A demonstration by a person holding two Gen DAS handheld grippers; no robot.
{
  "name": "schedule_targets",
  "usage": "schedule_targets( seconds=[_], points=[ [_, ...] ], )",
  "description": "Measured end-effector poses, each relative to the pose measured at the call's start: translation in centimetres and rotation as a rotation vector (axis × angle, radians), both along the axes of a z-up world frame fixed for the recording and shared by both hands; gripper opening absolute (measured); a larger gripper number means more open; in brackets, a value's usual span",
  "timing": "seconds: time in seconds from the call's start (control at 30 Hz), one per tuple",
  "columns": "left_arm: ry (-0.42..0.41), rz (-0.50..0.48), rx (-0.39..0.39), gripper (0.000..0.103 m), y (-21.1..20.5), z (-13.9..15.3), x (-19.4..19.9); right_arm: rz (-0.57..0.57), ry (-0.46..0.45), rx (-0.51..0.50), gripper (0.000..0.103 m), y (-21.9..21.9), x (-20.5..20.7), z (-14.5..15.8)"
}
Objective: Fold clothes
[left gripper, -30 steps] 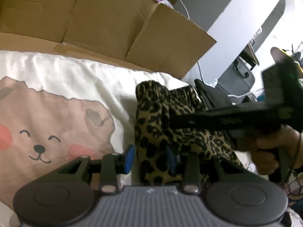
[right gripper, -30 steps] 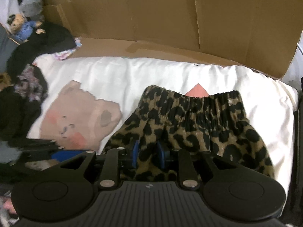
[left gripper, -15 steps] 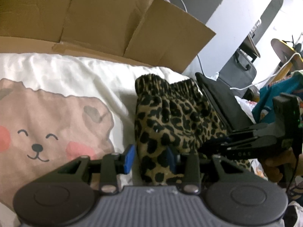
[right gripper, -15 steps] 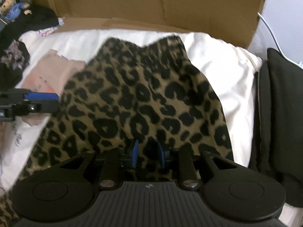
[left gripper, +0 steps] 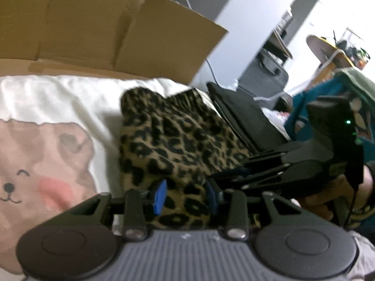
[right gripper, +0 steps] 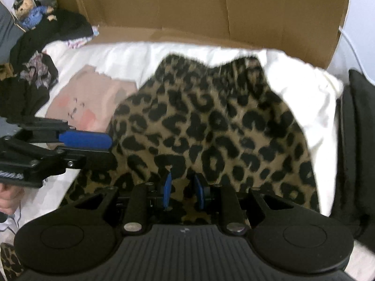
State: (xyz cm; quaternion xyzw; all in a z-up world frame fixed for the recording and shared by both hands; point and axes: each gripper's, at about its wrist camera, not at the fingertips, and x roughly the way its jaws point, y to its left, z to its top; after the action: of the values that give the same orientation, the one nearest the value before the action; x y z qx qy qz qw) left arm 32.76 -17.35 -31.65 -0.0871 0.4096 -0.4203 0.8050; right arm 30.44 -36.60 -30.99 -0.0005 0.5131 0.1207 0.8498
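Cardboard wall [right gripper: 211,4] behind; bedsheet [right gripper: 131,53] open.

Cardboard box [right gripper: 211,7] behind white bedding [right gripper: 145,53] | bear print [left gripper: 35,164] on bedding | doll [right gripper: 30,11], perhaps plush, on dark clothes pile [right gripper: 46,32] at left

1. One leopard-print garment [right gripper: 211,121] lies on the bedding.
2. One white cover [left gripper: 58,100] carries one printed bear face [left gripper: 35,164].
3. Two handheld grippers are in view: the left gripper [left gripper: 185,195] and the right gripper [right gripper: 182,190], each with two blue-padded fingers.
4. One opened cardboard box [right gripper: 211,7] stands behind the bedding.
5. One small doll in blue [right gripper: 30,11] sits on one heap of dark clothes [right gripper: 46,35].
6. One black folded item [left gripper: 243,117] lies beside the garment.
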Motion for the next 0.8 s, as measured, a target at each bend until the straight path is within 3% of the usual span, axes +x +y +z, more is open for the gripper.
schedule_targets(
  seconds=[0.27, 0.47, 0.67, 0.8],
  points=[
    [0.037, -0.047, 0.138, 0.037, -1.9, -1.0, -0.3, 0.027, 0.069, -0.096, 0.029, -2.5, -3.2, 0.6],
    [0.020, -0.042, 0.225, 0.037, -2.1, -0.1, -1.1, 0.080, 0.138, -0.169, 0.029, -5.0, -6.1, 1.4],
    [-0.009, -0.017, 0.264, 0.038, -1.9, 3.3, -2.9, 0.085, 0.220, -0.211, 0.030, -7.5, -7.6, 3.1],
    [0.005, 0.010, 0.264, 0.041, -0.6, 5.7, -4.5, 0.015, 0.182, -0.142, 0.030, -8.5, -8.7, 4.4]
  ],
)
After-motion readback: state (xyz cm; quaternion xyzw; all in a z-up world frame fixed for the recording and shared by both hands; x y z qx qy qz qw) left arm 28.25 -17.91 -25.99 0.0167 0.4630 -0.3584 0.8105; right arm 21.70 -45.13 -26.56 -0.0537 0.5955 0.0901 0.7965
